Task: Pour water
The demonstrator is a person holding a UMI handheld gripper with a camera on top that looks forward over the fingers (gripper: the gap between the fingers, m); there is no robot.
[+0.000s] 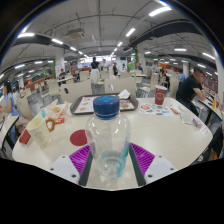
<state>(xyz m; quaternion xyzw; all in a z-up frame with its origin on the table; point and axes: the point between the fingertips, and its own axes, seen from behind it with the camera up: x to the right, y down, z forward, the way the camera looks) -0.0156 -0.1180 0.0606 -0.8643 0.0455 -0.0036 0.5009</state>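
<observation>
The tool (108, 160) has its purple pads (80, 157) pressed against both sides of the water bottle (107, 135), held upright with its blue cap on, probably to prevent spillage. On the tabletop (170, 135), a red cup (160, 95) stands at two o'clock, a tray (100, 104) at twelve.

I see a clear bottle (107, 145) with a blue cap (106, 107) at six o'clock, between magenta pads (142, 157) ribbed with fine dark lines. The table (170, 130) is pale cream. At nine o'clock — a red lid (78, 137); at twelve, a dark tray (103, 104); at two, a red-banded cup (160, 96).
</observation>
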